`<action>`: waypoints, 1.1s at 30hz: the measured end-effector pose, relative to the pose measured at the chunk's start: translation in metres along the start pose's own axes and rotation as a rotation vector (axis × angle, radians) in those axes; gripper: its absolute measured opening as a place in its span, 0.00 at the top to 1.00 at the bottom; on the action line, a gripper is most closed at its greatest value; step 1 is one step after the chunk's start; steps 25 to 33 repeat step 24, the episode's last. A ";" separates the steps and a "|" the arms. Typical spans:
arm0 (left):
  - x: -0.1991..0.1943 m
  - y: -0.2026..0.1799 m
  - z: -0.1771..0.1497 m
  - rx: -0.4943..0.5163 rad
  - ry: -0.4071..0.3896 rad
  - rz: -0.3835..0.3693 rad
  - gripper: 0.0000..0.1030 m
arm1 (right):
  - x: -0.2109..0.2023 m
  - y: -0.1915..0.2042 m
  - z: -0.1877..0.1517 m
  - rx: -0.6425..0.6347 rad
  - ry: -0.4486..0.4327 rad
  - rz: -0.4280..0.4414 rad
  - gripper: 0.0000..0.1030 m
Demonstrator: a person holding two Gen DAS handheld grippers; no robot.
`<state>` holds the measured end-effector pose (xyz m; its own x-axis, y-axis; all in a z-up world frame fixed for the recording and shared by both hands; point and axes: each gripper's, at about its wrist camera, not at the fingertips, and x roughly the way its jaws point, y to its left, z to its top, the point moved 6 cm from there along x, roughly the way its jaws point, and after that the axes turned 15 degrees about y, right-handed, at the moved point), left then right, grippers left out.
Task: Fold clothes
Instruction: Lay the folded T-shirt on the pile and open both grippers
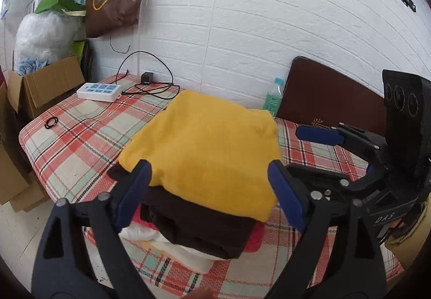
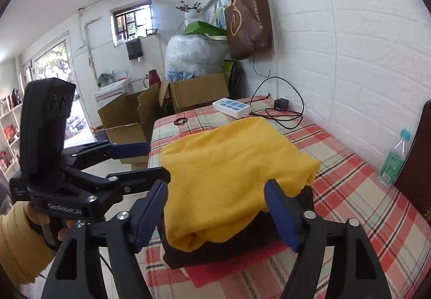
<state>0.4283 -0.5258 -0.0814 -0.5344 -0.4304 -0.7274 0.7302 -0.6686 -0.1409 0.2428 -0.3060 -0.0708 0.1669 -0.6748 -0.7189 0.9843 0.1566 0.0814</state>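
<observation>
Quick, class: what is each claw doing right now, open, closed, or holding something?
Left claw: open, holding nothing, poised at the yellow garment.
Right claw: open, holding nothing, at the same garment.

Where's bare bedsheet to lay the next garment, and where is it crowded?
Free: the plaid sheet between the pile, topped by the yellow cloth, and the hair ties; also a strip between the pile and the bottle. Crowded: the far corner, with power strip, cable and charger.
</observation>
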 end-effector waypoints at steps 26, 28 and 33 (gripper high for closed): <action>-0.013 -0.044 -0.046 -0.074 0.002 0.084 0.03 | -0.023 -0.009 -0.057 0.083 0.037 0.009 0.21; -0.013 -0.044 -0.046 -0.074 0.002 0.084 0.03 | -0.023 -0.009 -0.057 0.083 0.037 0.009 0.21; -0.013 -0.044 -0.046 -0.074 0.002 0.084 0.03 | -0.023 -0.009 -0.057 0.083 0.037 0.009 0.21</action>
